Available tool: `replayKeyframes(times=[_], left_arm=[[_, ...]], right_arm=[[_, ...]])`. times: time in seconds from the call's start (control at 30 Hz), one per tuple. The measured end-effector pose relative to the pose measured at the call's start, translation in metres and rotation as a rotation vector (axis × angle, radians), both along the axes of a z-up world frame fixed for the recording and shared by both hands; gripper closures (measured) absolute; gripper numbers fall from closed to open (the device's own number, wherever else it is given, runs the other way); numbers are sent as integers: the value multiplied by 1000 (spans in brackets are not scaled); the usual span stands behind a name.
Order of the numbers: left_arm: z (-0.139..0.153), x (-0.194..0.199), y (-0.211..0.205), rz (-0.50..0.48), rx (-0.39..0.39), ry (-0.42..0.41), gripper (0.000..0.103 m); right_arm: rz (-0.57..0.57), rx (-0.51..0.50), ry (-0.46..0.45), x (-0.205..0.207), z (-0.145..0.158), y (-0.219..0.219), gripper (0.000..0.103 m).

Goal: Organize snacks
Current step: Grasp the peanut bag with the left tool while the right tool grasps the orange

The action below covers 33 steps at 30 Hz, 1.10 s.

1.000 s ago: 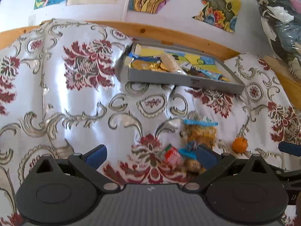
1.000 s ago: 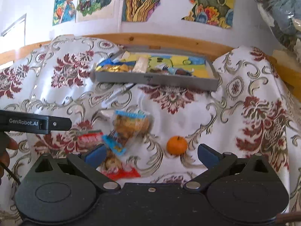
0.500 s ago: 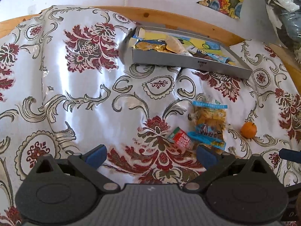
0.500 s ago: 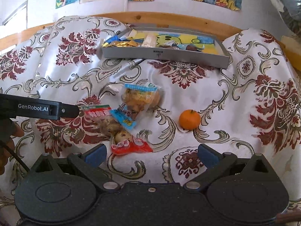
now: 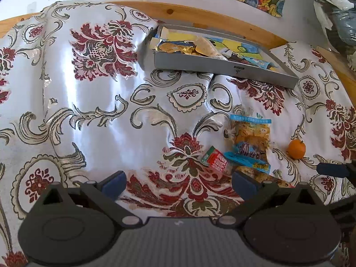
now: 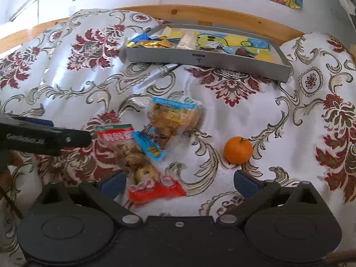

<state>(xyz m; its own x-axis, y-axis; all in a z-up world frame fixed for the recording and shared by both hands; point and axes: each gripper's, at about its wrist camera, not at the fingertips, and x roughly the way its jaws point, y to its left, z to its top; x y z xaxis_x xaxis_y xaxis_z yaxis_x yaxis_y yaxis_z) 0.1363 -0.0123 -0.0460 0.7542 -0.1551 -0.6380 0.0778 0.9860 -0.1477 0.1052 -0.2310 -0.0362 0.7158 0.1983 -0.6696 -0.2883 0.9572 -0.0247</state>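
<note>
A grey tray (image 6: 207, 60) (image 5: 222, 65) at the back of the cloth holds several wrapped snacks. In front of it lie a clear bag of yellow snacks (image 6: 173, 116) (image 5: 250, 131), a small blue packet (image 6: 151, 146) (image 5: 247, 154), and a long red-ended nut packet (image 6: 135, 160) (image 5: 217, 161). A small orange (image 6: 238, 150) (image 5: 296, 149) sits to their right. My right gripper (image 6: 179, 179) is open just above the red end of the nut packet. My left gripper (image 5: 179, 182) is open over bare cloth, with the packets by its right finger.
A floral cloth (image 5: 93, 102) covers the whole surface, rumpled into folds. A wooden rail (image 6: 222, 14) and a wall with colourful drawings stand behind the tray. A silver pen (image 6: 160, 71) lies in front of the tray. The left gripper's finger (image 6: 44, 136) juts in at the left of the right wrist view.
Both grippers have moved forward and down toward the pile of packets. The snacks now look larger and nearer. Nothing was picked up or shifted.
</note>
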Motion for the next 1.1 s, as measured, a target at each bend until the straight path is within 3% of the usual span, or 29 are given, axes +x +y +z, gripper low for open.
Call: replayKeyframes(times=[0.17,0.33,0.6,0.97,1.1], left_arm=[[-3,1,0,-18,-16,-3,0],[-5,3,1,-74,-101,2,0],[-6,1,-7,-144,-173,4,0],[-3,-2,-22,-185,-261,68,1],[-8,6,-27,-176,-333,116,1]], right_arm=[[0,-4,-5,6,0,-7,1],[18,17,-14,4,2,-18,1],[40,71,-30,-5,7,-35,1],[43,162,-43,0,11,-58,1],[5,124,-58,6,10,-69,1]])
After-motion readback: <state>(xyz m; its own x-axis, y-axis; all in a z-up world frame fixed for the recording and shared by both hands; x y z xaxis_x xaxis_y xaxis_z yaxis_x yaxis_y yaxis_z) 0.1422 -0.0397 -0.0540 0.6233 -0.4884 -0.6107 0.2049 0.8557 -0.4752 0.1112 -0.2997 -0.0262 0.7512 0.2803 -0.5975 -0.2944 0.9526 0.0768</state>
